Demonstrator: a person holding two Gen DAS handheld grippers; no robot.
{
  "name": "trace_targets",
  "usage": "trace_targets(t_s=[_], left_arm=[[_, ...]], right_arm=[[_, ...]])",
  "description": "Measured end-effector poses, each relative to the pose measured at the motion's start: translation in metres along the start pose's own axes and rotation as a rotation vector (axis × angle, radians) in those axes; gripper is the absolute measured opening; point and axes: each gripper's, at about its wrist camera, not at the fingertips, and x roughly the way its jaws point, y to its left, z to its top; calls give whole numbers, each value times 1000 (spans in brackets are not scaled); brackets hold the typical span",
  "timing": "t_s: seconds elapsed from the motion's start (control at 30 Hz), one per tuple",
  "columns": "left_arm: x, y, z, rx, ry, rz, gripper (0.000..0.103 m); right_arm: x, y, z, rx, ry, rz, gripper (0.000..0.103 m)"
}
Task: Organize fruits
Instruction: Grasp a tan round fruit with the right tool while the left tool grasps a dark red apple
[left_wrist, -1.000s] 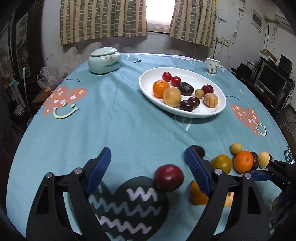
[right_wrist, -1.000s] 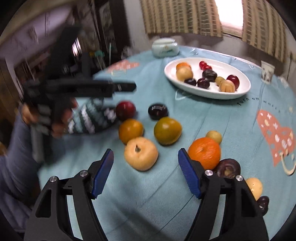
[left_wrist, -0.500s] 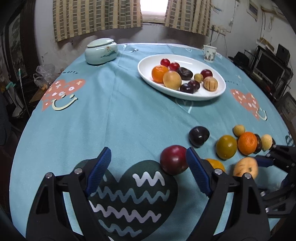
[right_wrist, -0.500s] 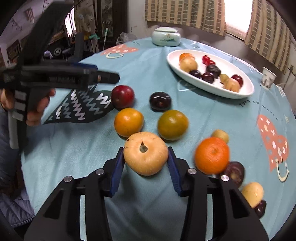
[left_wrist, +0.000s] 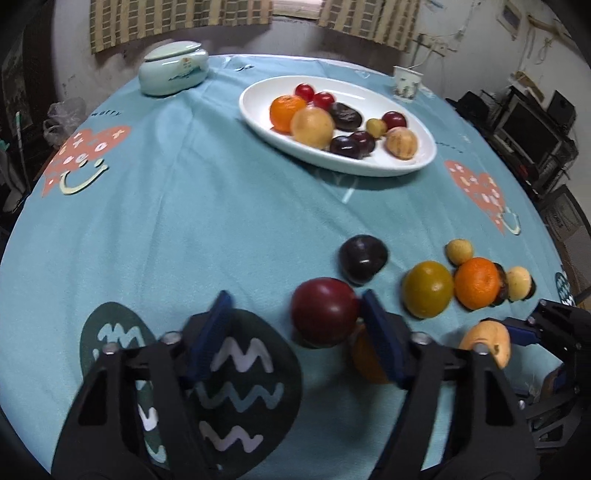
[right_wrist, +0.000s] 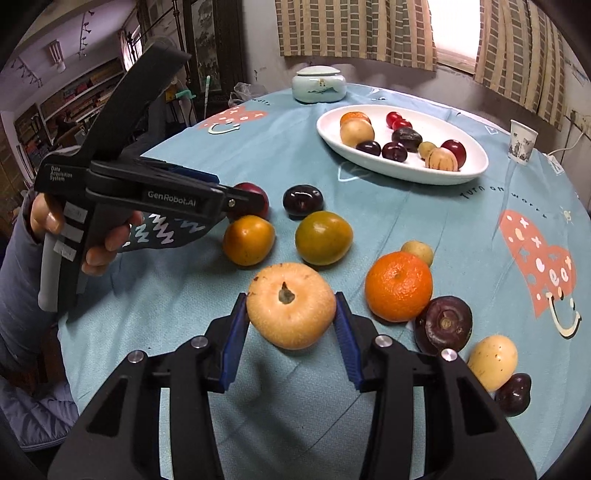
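A dark red round fruit lies on the teal tablecloth between the fingers of my left gripper. Its jaws are closing: the right pad touches the fruit, the left pad stands apart from it. My right gripper is shut on a pale yellow round fruit, stem end up, both pads pressing its sides. In the left wrist view that same pale fruit shows at the lower right. The white oval plate with several fruits sits at the far side.
Loose fruits lie close by: a dark plum, an orange-yellow fruit, a green-orange fruit, an orange, a purple fruit. A lidded ceramic jar and a cup stand far back. A hand holds the left gripper.
The left gripper moved forward and down until the red fruit came between its fingers, and its jaws narrowed. The right gripper closed on the pale yellow fruit and keeps it.
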Motion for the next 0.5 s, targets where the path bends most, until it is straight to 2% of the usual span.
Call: trace_targets(t_s=[0.03, 0.07, 0.27, 0.33, 0.43, 0.5], left_arm=[[-3, -3, 0, 4, -13, -20, 42], [-6, -6, 1, 8, -18, -14, 37], [-10, -16, -2, 44, -38, 53, 37], [-17, -20, -5, 79, -70, 94, 37], [-29, -26, -6, 107, -101, 103, 36], [-37, -31, -7, 138, -129, 140, 37]], right_arm=[[-1, 0, 0, 3, -2, 4, 46], [-2, -1, 0, 6, -7, 7, 46], [-4, -4, -1, 18, -15, 11, 46], [-4, -3, -2, 13, -18, 10, 46], [-5, 0, -2, -1, -20, 5, 46], [-6, 1, -2, -1, -23, 1, 46]])
